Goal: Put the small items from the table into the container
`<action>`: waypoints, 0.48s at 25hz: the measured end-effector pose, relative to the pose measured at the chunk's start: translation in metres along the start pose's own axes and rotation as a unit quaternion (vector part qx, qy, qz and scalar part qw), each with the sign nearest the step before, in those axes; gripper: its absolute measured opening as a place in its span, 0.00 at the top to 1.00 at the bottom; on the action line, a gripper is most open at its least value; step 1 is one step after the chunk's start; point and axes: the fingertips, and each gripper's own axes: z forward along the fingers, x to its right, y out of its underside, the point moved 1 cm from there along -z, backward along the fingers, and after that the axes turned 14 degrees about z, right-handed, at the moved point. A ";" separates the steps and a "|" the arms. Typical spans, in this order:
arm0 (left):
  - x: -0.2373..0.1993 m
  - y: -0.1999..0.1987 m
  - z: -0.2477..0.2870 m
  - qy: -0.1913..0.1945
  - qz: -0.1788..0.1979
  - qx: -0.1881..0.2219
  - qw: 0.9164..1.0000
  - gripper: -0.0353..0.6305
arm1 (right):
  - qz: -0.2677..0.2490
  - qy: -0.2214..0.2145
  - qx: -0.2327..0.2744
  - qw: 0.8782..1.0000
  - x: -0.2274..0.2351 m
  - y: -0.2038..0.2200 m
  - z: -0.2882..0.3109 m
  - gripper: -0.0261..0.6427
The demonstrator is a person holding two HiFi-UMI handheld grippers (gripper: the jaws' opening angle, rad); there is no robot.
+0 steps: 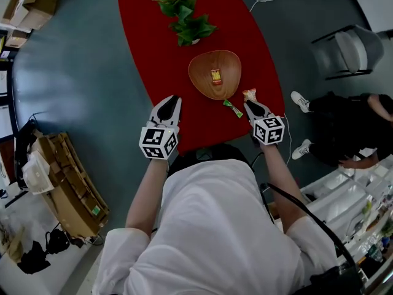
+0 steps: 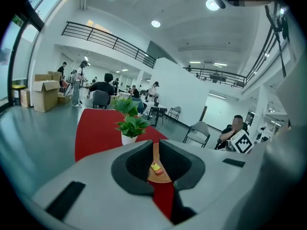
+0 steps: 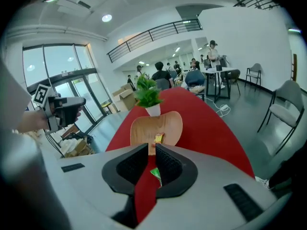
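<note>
A wooden bowl (image 1: 199,63) sits mid-table on the red table (image 1: 153,35). A yellow-and-red packet (image 1: 216,77) lies in it. A green wrapped sweet (image 1: 233,108) lies just below the bowl, and a tan wrapped sweet (image 1: 249,94) lies to its right. My right gripper (image 1: 250,103) hovers by these two, jaws nearly together with nothing between them. In the right gripper view the gripper (image 3: 152,150) faces the bowl (image 3: 144,126) and packet (image 3: 157,138), with the green sweet (image 3: 155,173) under the slit. My left gripper (image 1: 171,101) is left of the bowl, narrow-jawed and empty. The left gripper (image 2: 154,145) looks at the packet (image 2: 156,167).
A potted plant (image 1: 184,17) stands behind the bowl. The table's near edge runs just under both grippers. A grey chair (image 1: 347,51) and a seated person (image 1: 344,128) are to the right. Cardboard boxes (image 1: 67,183) lie on the floor to the left.
</note>
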 end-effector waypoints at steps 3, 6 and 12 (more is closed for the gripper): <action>-0.007 0.013 -0.010 -0.020 -0.012 -0.015 1.000 0.88 | -0.004 0.005 -0.054 0.999 0.015 0.029 0.025 0.90; -0.012 0.029 -0.020 -0.040 -0.025 -0.031 0.998 0.88 | -0.015 0.007 -0.108 0.994 0.028 0.057 0.049 0.86; -0.021 0.058 -0.031 -0.067 -0.043 -0.052 0.995 0.88 | -0.030 0.015 -0.171 0.985 0.045 0.095 0.092 0.84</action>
